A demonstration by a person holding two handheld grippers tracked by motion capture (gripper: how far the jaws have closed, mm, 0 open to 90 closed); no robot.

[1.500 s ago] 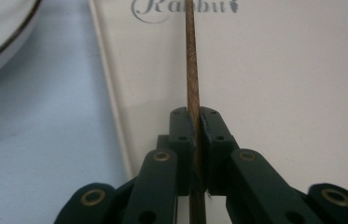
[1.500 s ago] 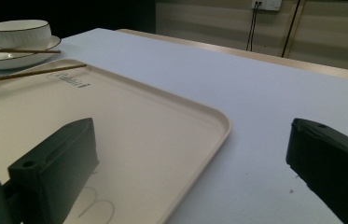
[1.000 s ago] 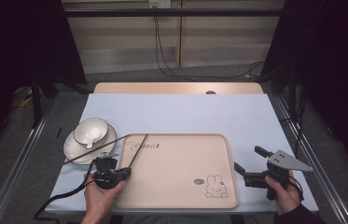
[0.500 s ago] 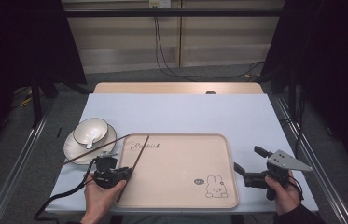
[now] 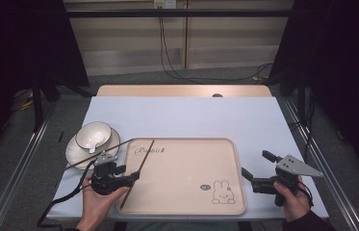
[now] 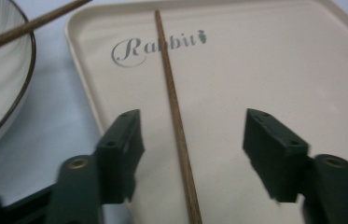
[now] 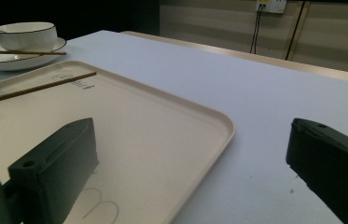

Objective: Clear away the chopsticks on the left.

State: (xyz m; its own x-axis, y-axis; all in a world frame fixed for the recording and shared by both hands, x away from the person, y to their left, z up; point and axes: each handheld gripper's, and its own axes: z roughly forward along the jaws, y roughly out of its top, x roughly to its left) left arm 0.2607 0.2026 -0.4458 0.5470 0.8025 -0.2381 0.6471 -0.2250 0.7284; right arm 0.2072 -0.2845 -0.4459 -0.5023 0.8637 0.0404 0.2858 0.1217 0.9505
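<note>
Left gripper (image 5: 131, 177): I saw its fingers (image 6: 120, 154) just opening, spread either side of the chopstick, not pressing it.
Chopstick (image 6: 174, 112): lay on the tray's (image 5: 225, 159) left part, pointing far.
Second chopstick (image 5: 97, 155): across the plate (image 5: 73, 153) on the counter (image 5: 182, 115).
Right gripper (image 5: 254, 167): fingers spread, empty, right of the tray.
</note>
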